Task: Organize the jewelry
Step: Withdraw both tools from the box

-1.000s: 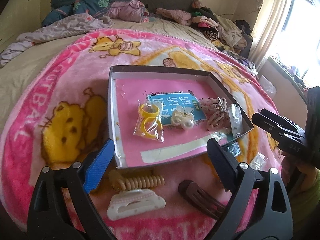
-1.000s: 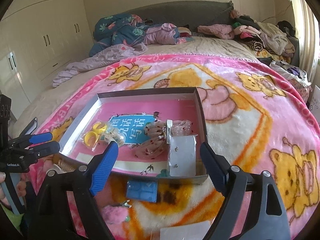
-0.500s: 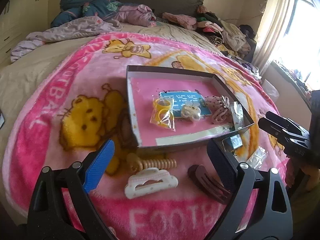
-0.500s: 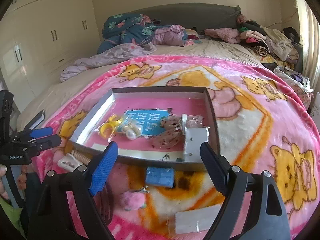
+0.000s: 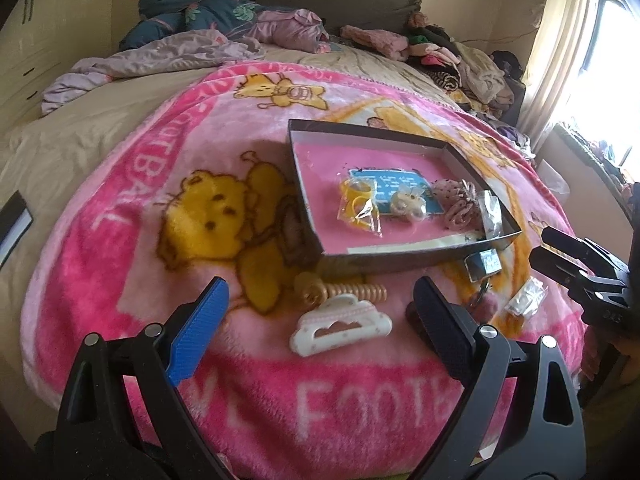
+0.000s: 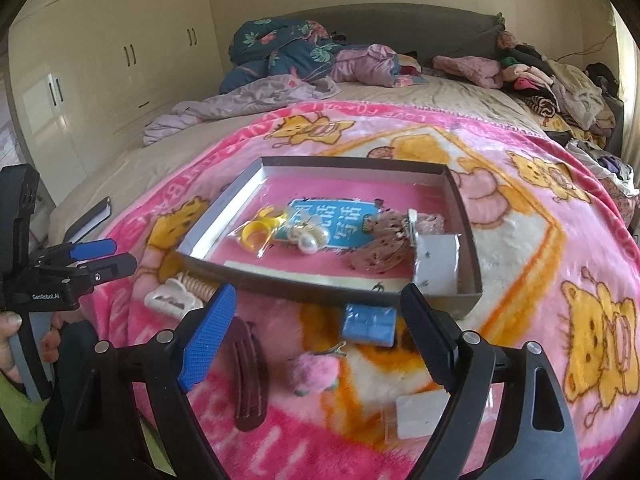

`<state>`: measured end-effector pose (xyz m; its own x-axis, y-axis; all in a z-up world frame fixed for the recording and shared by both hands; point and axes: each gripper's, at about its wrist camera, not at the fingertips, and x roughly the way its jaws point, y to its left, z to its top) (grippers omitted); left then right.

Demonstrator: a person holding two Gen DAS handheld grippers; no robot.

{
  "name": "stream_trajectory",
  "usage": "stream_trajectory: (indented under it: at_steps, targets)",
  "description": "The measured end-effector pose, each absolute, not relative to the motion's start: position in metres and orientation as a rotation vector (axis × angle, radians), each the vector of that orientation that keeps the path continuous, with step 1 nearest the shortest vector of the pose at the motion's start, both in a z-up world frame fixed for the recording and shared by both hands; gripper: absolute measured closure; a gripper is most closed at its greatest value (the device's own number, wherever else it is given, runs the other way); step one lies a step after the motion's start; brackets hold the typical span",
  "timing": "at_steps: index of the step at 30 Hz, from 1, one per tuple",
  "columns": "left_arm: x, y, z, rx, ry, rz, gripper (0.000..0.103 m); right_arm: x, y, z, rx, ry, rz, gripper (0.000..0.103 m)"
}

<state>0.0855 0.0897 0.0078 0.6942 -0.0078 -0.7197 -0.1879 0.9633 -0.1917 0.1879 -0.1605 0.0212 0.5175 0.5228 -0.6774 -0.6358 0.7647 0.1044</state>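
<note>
1. the left tongs (image 5: 320, 328) stood wide apart with nothing between the fingers, hovering over the pink blanket (image 5: 120, 208) on the bed.
2. the right tongs (image 6: 320, 328) were likewise wide and empty, pointed down at the near wall of the shallow box (image 6: 280, 278).
3. inside the box lay a yellow ring in a clear bag (image 6: 258, 232), a pearl piece (image 6: 310, 242) on a blue card (image 6: 336, 216), a dotted pink scrunchie (image 6: 380, 248) and a white earring card (image 6: 436, 264).
4. outside the box, on the blanket, lay a white claw clip (image 5: 340, 324), a beige spiral hair tie (image 5: 344, 292), a dark brown clip (image 6: 248, 376), a small blue case (image 6: 370, 324), a pink pom-pom clip (image 6: 316, 372) and a clear packet (image 6: 416, 412).
5. the white claw clip lay between the left tongs' fingers in its view, untouched.
</note>
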Motion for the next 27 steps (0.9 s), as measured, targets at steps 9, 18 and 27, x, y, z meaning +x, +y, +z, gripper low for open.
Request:
stream_trajectory:
  at_steps: [9,18,27]
  targets:
    - [0.069,0.1,0.005,-0.266,0.804,0.136,0.018,0.175,-0.154,0.012,-0.186,0.784,0.719,0.021]
    - [0.057,0.101,-0.002,-0.258,0.823,0.151,0.017,0.162,-0.149,-0.001,-0.205,0.813,0.732,0.021]
    - [0.054,0.098,-0.017,-0.261,0.849,0.154,0.016,0.155,-0.149,-0.015,-0.232,0.827,0.727,0.021]
